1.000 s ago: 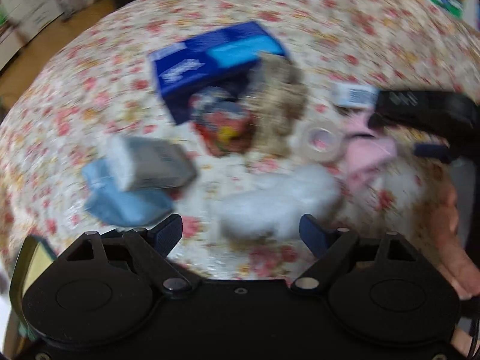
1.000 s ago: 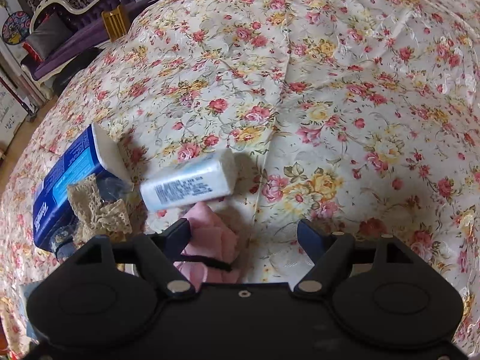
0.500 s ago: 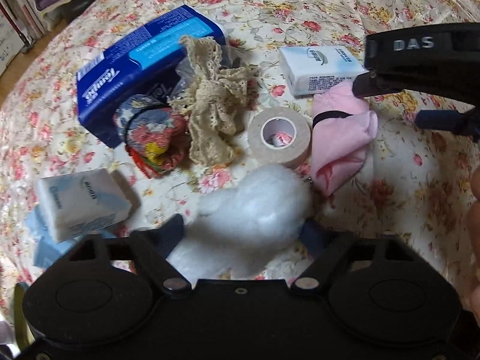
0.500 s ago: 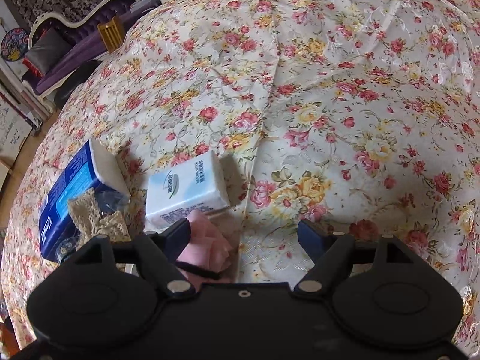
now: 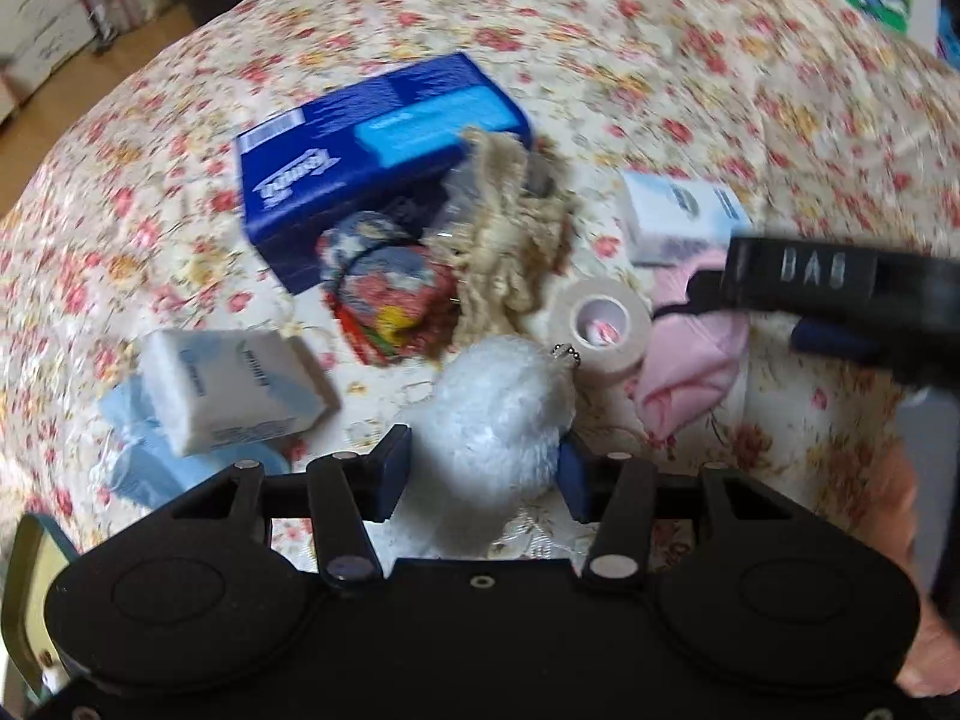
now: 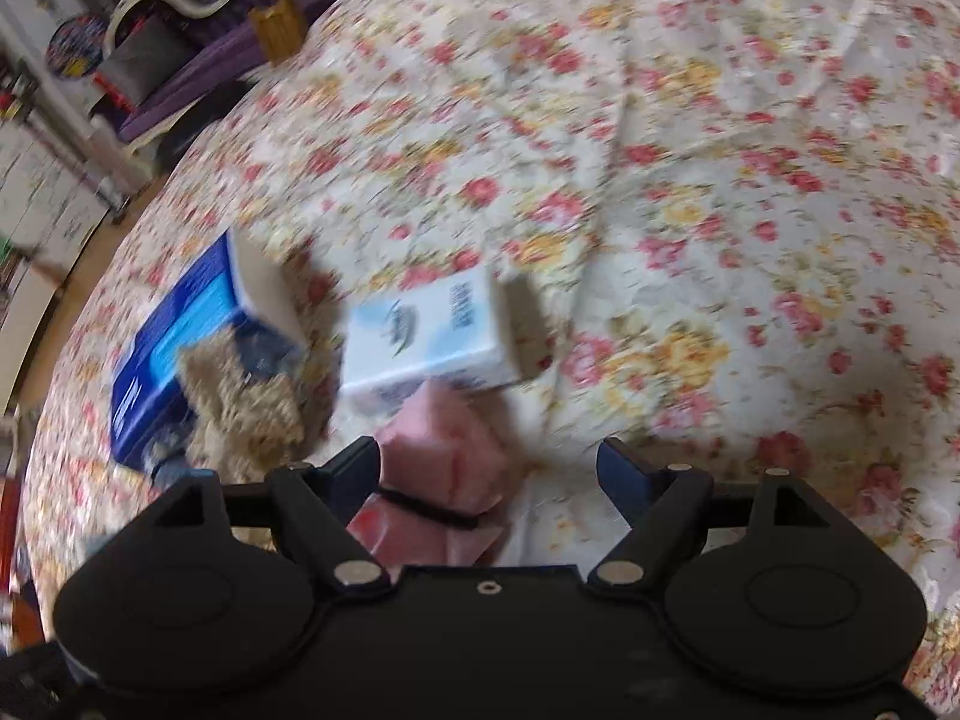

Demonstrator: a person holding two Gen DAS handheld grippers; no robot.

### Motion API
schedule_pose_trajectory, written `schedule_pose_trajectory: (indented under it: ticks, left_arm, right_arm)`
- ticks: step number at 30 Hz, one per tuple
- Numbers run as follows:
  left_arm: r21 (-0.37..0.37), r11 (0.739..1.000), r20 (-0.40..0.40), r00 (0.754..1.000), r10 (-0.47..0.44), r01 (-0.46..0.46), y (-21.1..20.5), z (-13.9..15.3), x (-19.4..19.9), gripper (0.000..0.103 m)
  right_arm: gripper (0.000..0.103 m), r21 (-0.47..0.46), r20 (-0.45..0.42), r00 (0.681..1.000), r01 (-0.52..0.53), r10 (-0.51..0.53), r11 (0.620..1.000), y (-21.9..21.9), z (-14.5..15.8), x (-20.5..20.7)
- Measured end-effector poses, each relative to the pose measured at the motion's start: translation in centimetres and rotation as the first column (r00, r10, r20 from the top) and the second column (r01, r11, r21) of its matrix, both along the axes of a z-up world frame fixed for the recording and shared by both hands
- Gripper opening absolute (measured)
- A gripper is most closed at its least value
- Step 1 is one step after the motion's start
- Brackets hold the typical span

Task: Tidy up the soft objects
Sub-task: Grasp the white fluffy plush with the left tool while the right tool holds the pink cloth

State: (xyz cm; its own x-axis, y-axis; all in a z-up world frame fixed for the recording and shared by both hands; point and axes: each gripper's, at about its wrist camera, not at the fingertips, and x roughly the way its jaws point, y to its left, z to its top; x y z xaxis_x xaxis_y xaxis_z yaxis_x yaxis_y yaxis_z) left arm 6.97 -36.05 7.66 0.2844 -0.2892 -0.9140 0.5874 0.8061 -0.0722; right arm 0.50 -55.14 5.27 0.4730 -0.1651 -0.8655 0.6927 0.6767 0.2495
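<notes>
My left gripper (image 5: 483, 471) is shut on a white fluffy pompom (image 5: 501, 414) with a small bead chain, held just above the floral cloth. Around it lie a pink folded cloth (image 5: 690, 366), a roll of tape (image 5: 603, 330), a beige lace piece (image 5: 510, 240), a floral fabric bundle (image 5: 390, 294), a blue tissue box (image 5: 372, 150) and two white tissue packs (image 5: 234, 390) (image 5: 684, 216). My right gripper (image 6: 489, 474) is open above the pink cloth (image 6: 444, 468), near one tissue pack (image 6: 432, 336); it also shows in the left wrist view (image 5: 840, 300).
A light blue cloth (image 5: 144, 456) lies under the left tissue pack. The floral bedspread (image 6: 720, 180) stretches to the right and far side. A purple sofa (image 6: 180, 78) and wooden floor lie beyond the bed's left edge.
My left gripper closed on the white pompom and lifted back a little. The right gripper stayed open over the pink cloth with slight camera movement.
</notes>
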Motion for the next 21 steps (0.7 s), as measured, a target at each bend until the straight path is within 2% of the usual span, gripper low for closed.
schedule_pose_trajectory:
  ticks: [3, 10, 12, 15, 16, 18, 21]
  left_arm:
    - [-0.011, 0.999, -0.008, 0.999, 0.045, -0.045, 1.0, 0.7, 0.7, 0.05]
    - [-0.031, 0.994, -0.02, 0.994, 0.106, -0.107, 3.0, 2.5, 1.0, 0.05]
    - [-0.036, 0.993, -0.011, 0.993, 0.114, -0.114, 3.6, 3.1, 0.7, 0.05]
    - [-0.052, 0.99, -0.008, 0.992, 0.128, -0.129, 4.7, 3.9, 0.5, 0.05]
    - [-0.051, 0.99, -0.007, 0.991, 0.135, -0.135, 5.0, 4.1, 0.4, 0.05]
    - [-0.041, 0.988, 0.005, 0.989, 0.146, -0.146, 5.6, 4.4, 0.2, 0.05]
    - [-0.034, 0.986, 0.021, 0.987, 0.161, -0.161, 6.6, 4.8, -0.2, 0.05]
  right_arm:
    - [0.085, -0.002, -0.006, 0.999, -0.054, 0.054, 0.999, 0.8, -0.2, 0.7]
    - [0.085, -0.061, -0.064, 0.98, -0.193, 0.189, 0.979, 3.5, -1.0, 2.5]
    - [0.084, -0.138, -0.064, 0.985, -0.17, 0.163, 0.976, 4.2, -0.4, 2.4]
    - [0.086, -0.317, -0.033, 0.991, -0.131, 0.127, 0.94, 5.5, 1.3, 1.8]
    - [0.086, -0.322, -0.008, 0.99, -0.137, 0.142, 0.937, 5.7, 1.7, 1.7]
    - [0.084, -0.272, 0.044, 0.978, -0.185, 0.204, 0.944, 6.0, 1.9, 1.8]
    - [0.081, -0.242, 0.055, 0.961, -0.252, 0.272, 0.937, 6.9, 1.5, 2.6]
